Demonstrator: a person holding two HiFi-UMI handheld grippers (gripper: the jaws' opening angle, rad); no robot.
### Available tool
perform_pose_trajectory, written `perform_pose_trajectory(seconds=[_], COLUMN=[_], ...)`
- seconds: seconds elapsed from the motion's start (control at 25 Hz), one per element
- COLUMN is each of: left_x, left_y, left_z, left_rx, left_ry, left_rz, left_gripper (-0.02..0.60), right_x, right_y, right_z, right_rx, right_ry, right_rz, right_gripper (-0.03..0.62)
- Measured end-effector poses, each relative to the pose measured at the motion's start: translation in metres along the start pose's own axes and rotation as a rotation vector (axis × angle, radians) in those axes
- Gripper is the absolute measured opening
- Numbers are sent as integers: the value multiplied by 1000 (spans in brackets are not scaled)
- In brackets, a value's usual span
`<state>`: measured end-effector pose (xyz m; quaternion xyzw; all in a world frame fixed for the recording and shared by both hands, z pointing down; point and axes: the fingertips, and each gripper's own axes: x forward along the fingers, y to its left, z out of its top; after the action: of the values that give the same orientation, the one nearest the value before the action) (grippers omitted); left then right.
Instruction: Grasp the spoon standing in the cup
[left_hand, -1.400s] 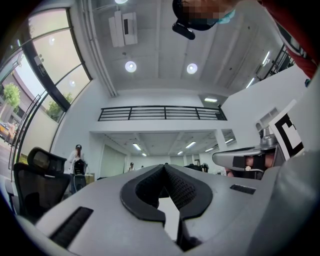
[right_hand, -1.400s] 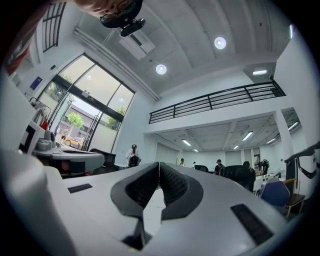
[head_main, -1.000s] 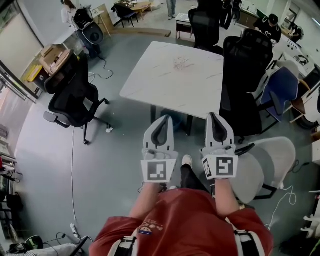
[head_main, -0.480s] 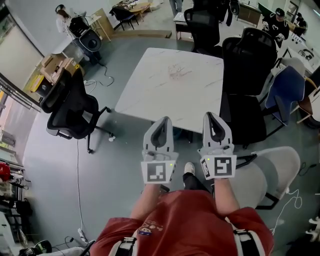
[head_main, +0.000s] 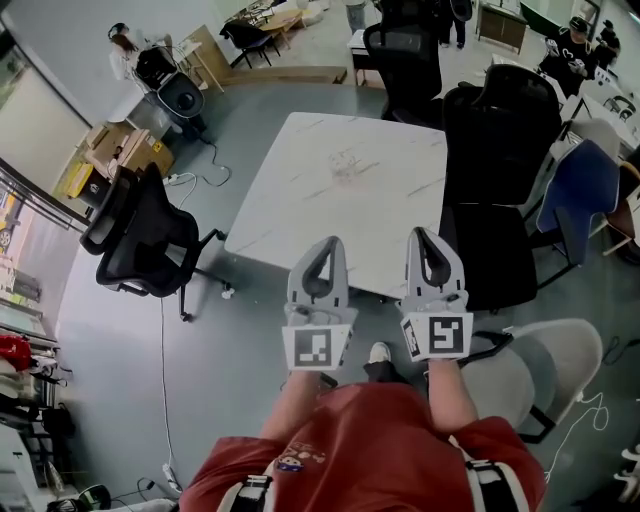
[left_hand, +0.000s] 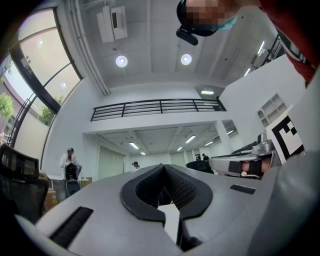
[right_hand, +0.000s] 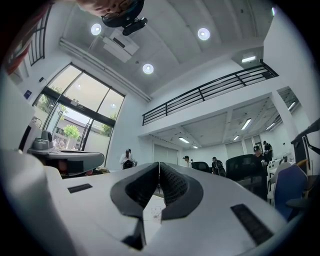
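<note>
No cup or spoon shows in any view. In the head view my left gripper (head_main: 325, 241) and right gripper (head_main: 420, 232) are held side by side in front of the person's red shirt, over the near edge of a white table (head_main: 345, 185). Both point away from the body. The left gripper (left_hand: 162, 166) has its jaws closed tip to tip with nothing between them. The right gripper (right_hand: 159, 163) is likewise shut and empty. The tabletop looks bare apart from faint marks.
A black office chair (head_main: 140, 235) stands left of the table, and another black chair (head_main: 495, 150) stands at its right side. A pale grey chair (head_main: 545, 365) is near my right arm, with a blue chair (head_main: 582, 190) beyond. Cables lie on the grey floor (head_main: 165, 340). People stand far off.
The head view has shifted, so the table and chairs sit slightly differently in frame. Both grippers have kept their pose side by side, and both stay shut.
</note>
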<state>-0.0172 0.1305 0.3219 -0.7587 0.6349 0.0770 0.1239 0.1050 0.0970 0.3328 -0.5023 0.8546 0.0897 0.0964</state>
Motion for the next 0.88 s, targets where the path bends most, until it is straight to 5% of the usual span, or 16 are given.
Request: perform_pose_trajectory(seconds=[0.88], left_x=[120], left_y=[-6], left_z=[-28], left_rx=[26], left_ry=[24], left_rz=[26], left_gripper=[9], right_x=[85], right_y=[-94], right_z=[-37], right_rx=[37], right_ry=[27], right_rz=[-2], right_gripper=[14])
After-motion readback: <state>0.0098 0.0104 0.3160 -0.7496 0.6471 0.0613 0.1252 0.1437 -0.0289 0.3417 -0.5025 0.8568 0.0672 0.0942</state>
